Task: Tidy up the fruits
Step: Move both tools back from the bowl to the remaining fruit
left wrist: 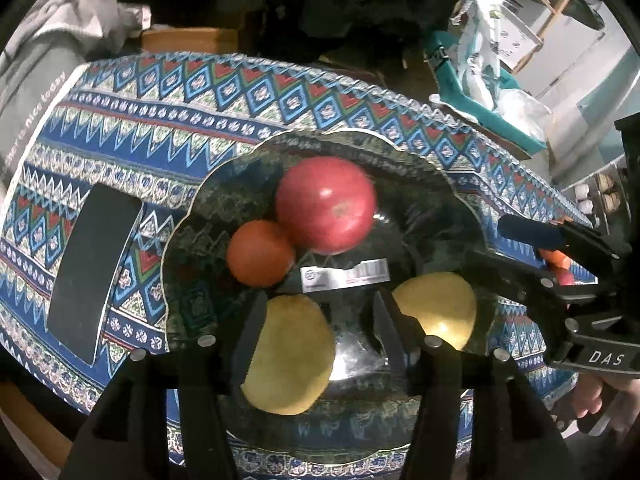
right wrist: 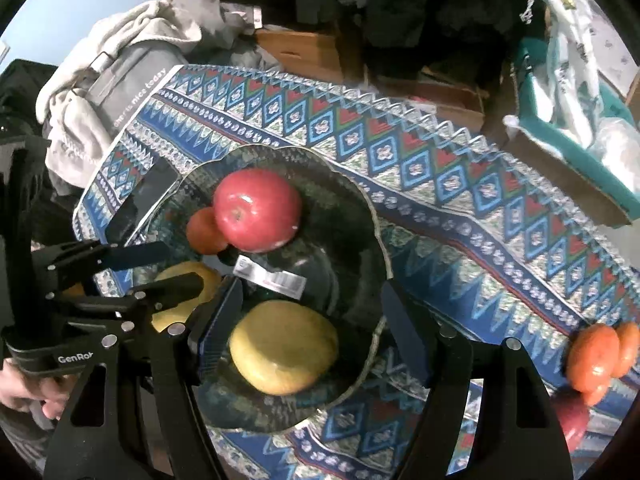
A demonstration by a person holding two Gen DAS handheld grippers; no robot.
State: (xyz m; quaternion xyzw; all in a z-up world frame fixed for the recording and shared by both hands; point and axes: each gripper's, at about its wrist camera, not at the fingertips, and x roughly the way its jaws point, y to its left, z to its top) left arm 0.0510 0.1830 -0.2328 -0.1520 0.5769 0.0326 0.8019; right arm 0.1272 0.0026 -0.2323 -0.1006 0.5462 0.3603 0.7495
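A dark glass plate (left wrist: 432, 208) (right wrist: 344, 208) on the patterned cloth holds a red apple (left wrist: 326, 204) (right wrist: 256, 210), a small orange fruit (left wrist: 260, 254) (right wrist: 204, 232) and two yellow fruits. My left gripper (left wrist: 320, 332) (right wrist: 160, 270) is open and straddles one yellow fruit (left wrist: 288, 356) (right wrist: 204, 276) that rests in the plate. Its left pad is at the fruit's edge and its right pad stands clear. The open right gripper (right wrist: 312, 324) (left wrist: 508, 248) hangs over the other yellow fruit (right wrist: 284, 346) (left wrist: 436, 308) without gripping it.
A black phone (left wrist: 92, 276) (right wrist: 140, 204) lies on the cloth left of the plate. Two oranges (right wrist: 592, 356) and a red fruit (right wrist: 572, 420) sit on the cloth at the right. Grey clothing (right wrist: 120, 80), cardboard boxes (right wrist: 304, 48) and a teal bag (left wrist: 480, 92) crowd the table's far side.
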